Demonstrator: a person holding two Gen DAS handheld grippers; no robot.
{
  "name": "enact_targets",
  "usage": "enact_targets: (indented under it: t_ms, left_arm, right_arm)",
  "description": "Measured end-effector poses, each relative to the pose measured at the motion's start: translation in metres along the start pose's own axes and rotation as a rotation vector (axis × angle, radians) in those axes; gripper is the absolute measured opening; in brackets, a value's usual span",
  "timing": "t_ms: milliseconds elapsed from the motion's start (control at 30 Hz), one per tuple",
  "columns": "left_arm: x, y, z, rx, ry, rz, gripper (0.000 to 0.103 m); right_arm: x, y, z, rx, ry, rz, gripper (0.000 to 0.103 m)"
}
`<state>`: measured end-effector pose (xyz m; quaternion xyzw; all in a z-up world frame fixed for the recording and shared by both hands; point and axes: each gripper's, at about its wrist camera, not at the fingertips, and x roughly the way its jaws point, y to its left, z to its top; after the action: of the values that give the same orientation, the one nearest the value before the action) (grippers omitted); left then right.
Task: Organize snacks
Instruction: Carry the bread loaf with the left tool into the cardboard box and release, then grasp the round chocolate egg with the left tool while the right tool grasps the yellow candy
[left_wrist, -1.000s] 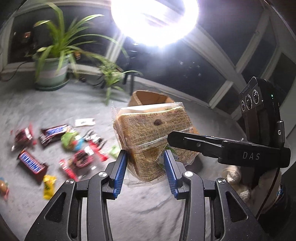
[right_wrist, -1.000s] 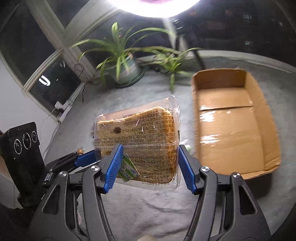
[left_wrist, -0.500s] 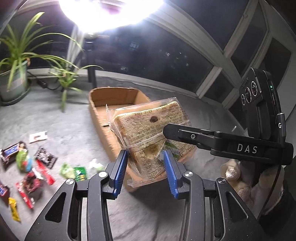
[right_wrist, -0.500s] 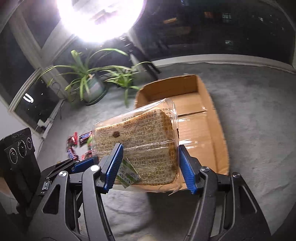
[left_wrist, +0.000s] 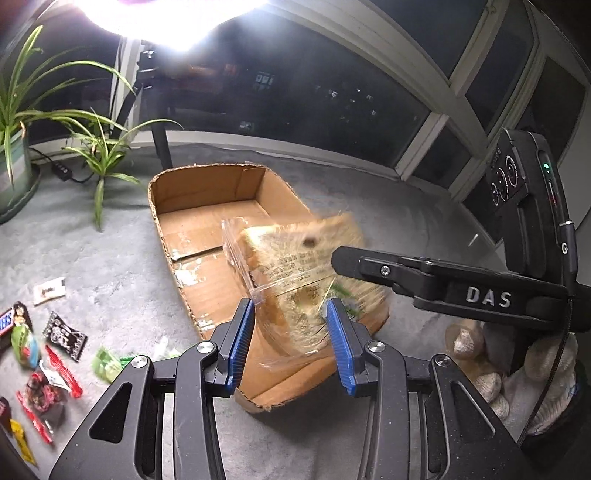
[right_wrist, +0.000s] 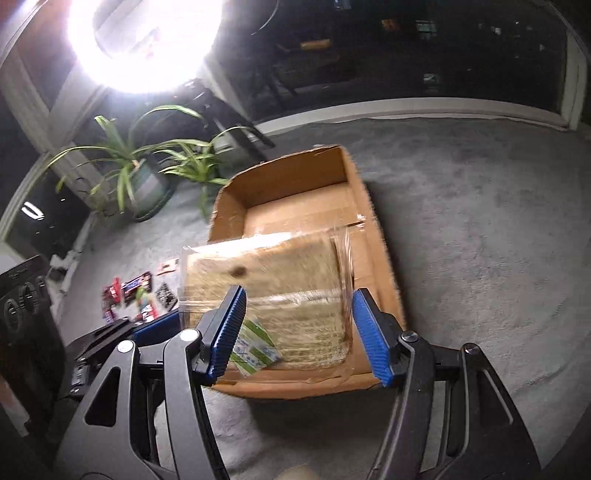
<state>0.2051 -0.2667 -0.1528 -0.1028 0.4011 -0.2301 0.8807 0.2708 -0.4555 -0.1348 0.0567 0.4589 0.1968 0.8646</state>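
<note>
A clear-wrapped pack of sliced bread (left_wrist: 295, 273) hangs over the near end of an open cardboard box (left_wrist: 207, 192). It is motion-blurred in both views. My left gripper (left_wrist: 290, 317) has its blue pads (left_wrist: 242, 332) on either side of the pack's lower corner. My right gripper (right_wrist: 295, 325) spans the pack (right_wrist: 280, 288) from the other side, its pads (right_wrist: 369, 332) near the pack's edges. The box (right_wrist: 295, 184) holds nothing else. In the left wrist view the right gripper's finger (left_wrist: 424, 277) crosses in front of the bread.
Several small snack packets (left_wrist: 40, 350) lie scattered on the grey carpet left of the box. Two potted plants (left_wrist: 14, 122) stand at the back left by a lamp stand (left_wrist: 159, 122). Dark windows ring the room. Grey carpet (right_wrist: 480, 240) lies right of the box.
Both grippers have carried the bread pack from above the carpet to over the box's near end and lower. The pack now blurs and its corner slips down between the left pads.
</note>
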Motion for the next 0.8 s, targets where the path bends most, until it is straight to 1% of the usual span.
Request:
enact_targets:
  t_ms: [167,433,633,800]
  left_arm:
    - [-0.008,-0.002,0.0,0.026,-0.014,0.002,0.039]
    - [-0.027,0.01,-0.003,0.029,-0.04,0.001,0.039]
    - [-0.051,0.028,-0.012,0.012,-0.055,0.005,0.039]
    - [-0.082,0.051,-0.024,-0.009,-0.072,0.017,0.039]
  right_arm:
    - [-0.005,0.005,0.0,-0.006,-0.011,-0.013,0.063]
    - [-0.018,0.029,-0.005,-0.022,-0.037,-0.021,0.063]
    - [-0.021,0.06,-0.017,-0.031,-0.042,-0.004,0.063]
    - [-0.021,0.099,-0.029,-0.066,-0.04,0.02,0.063]
